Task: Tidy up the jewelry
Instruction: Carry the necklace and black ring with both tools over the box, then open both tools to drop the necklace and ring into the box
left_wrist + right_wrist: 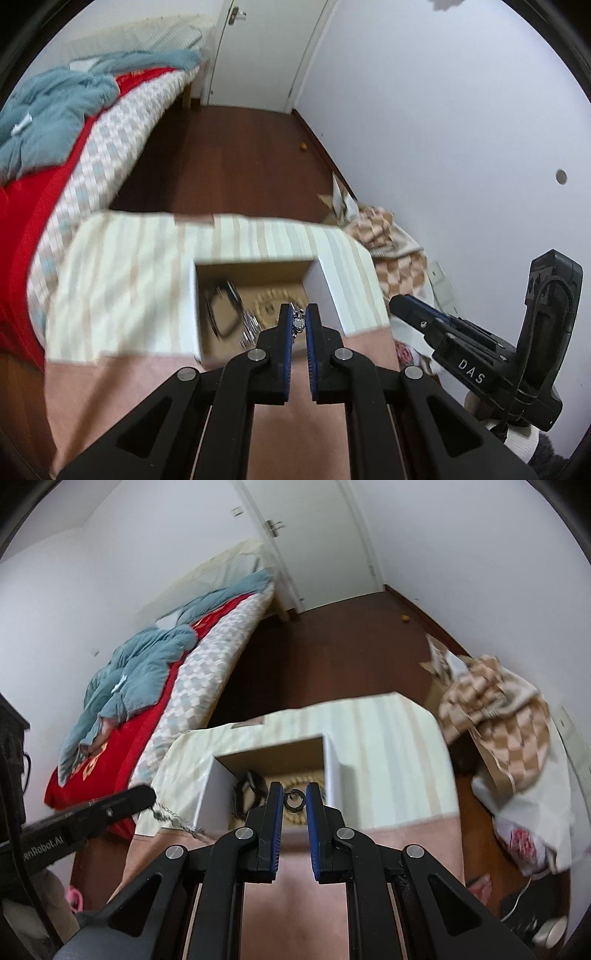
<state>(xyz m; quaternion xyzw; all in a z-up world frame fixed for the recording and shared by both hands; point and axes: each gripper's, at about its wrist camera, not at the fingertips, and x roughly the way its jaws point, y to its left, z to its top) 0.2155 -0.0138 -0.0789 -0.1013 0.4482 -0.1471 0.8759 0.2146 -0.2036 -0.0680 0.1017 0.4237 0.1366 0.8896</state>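
A small silver piece sat pinched in the left gripper above the open box; a dark ring was clamped in the right gripper over the same box. Each wanted lowering close before release, clear of the black bands.

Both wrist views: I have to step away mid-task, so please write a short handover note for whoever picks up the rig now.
Left tool: shut on a small silver sparkly jewelry piece, above the open cardboard box with white sides.
Right tool: shut on a small dark open metal ring, also above the box.
Already in the box: a black loop band, a gold-coloured beaded chain, and silver links.
A thin silver chain trails beneath the left tool, outside the box.
Left to do: drop both held pieces in, then deal with the chain.
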